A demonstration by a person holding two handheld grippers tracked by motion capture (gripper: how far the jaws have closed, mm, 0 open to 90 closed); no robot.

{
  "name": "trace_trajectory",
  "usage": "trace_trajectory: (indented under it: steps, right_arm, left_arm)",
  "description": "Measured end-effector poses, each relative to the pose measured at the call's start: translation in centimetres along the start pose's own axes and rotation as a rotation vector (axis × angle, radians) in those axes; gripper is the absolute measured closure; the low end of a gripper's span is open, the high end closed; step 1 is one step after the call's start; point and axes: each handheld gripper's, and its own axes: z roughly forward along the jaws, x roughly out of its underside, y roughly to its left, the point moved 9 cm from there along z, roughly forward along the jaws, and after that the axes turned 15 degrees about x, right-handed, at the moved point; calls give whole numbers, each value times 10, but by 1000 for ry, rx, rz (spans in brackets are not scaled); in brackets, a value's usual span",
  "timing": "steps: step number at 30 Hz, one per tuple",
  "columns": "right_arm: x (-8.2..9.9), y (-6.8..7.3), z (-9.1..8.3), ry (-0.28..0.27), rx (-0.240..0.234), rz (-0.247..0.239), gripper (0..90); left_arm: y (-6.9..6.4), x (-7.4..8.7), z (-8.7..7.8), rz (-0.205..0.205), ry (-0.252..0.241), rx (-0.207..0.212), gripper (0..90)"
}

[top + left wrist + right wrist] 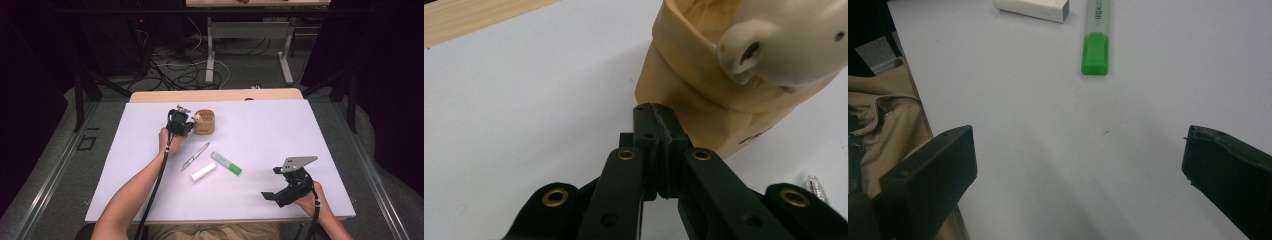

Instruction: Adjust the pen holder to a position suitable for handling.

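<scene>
Right gripper (1078, 165), jaws apart, near highlighter (1095, 42)

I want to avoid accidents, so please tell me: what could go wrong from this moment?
1. The left gripper is shut with its tips right at the tan cup; a forward push might tip or slide the cup, and the cream object resting on its rim could fall.
2. The open right gripper sits near the table's front edge; its cable may snag there.
</scene>
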Motion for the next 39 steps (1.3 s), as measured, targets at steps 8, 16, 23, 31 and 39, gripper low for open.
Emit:
trace_trajectory:
  steps: [8,16,23,31,39]
  right_arm:
    - [-1,0,1,-11,0,-7,6]
    - [0,1,-1,-2,-5,3,6]
    - [0,1,0,-1,-7,-5,7]
    - [0,1,0,-1,-8,-4,7]
    - [0,1,0,-1,-8,-5,7]
  left_arm:
    - [-10,-2,8,9,2,21,900]
    - [-8,-5,10,10,-8,14,900]
    - [-15,-6,10,21,-5,28,900]
    - [-24,-7,13,22,-7,46,900]
    - [-33,-8,17,39,-7,50,900]
